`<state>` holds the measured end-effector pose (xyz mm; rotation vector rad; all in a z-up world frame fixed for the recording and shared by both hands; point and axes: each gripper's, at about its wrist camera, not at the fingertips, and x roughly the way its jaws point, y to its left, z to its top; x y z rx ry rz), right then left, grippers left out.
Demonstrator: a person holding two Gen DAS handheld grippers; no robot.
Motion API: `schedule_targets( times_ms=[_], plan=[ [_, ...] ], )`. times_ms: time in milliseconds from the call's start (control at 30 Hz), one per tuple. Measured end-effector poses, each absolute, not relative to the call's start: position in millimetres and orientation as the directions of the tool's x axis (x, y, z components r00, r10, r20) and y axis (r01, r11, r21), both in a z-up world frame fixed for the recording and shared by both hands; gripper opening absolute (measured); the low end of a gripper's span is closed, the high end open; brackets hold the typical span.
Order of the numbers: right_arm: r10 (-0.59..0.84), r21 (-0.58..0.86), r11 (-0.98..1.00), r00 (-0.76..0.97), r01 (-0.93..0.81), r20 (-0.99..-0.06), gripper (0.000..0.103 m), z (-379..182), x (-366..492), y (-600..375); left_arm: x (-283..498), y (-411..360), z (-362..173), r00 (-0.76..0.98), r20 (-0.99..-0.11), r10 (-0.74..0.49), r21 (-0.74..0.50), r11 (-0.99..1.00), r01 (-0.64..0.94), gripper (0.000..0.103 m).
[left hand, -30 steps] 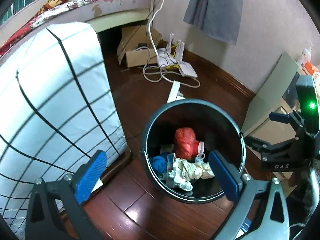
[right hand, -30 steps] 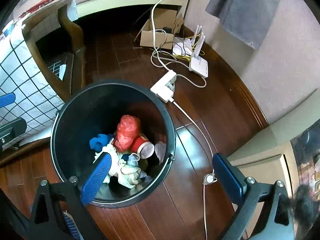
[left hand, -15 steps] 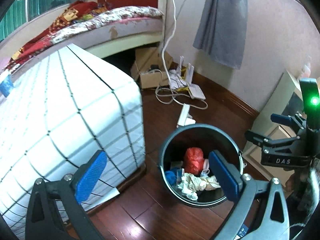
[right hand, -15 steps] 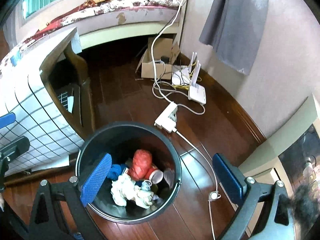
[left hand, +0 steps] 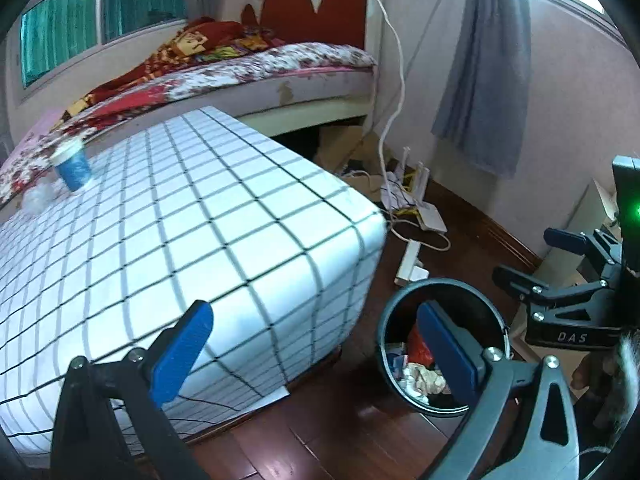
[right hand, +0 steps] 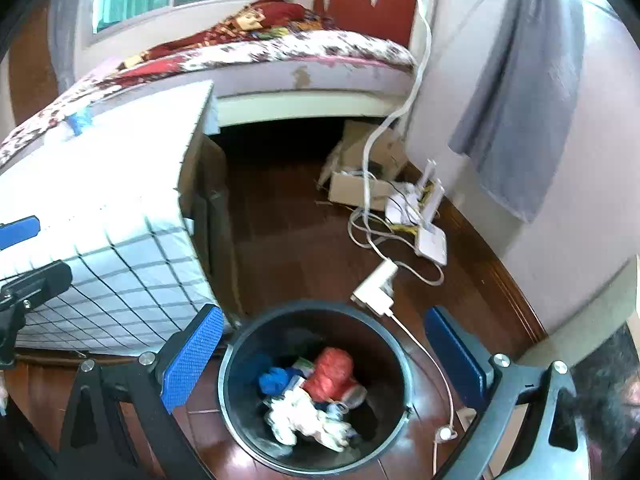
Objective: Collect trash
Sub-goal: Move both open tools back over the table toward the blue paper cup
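Bedroom surface (left hand: 240,216), far left: your blue paper cup (left hand: 72,164) is light and crushable, so pinch its wall gently; both grippers' fingers (left hand: 180,344) gape empty.

I see a bed (left hand: 280,68) with a floral mattress and red headboard (left hand: 316,8), a grey curtain (right hand: 524,96), a cardboard box (right hand: 360,188), a white router (right hand: 430,240) and a power strip (right hand: 376,284) on the wooden floor (right hand: 296,240).
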<state>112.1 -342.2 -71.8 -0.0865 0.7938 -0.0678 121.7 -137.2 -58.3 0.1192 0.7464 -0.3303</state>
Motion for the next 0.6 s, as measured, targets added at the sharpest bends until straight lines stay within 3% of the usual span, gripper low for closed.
schedule_targets(
  times_ms=[600],
  plan=[
    [0.08, -0.078, 0.983, 0.778, -0.163, -0.624, 0.102, -39, 145, -212, 121, -3, -40, 0.772, -0.629, -0.092, -0.025, 0.995, 0.099, 0.102]
  ],
)
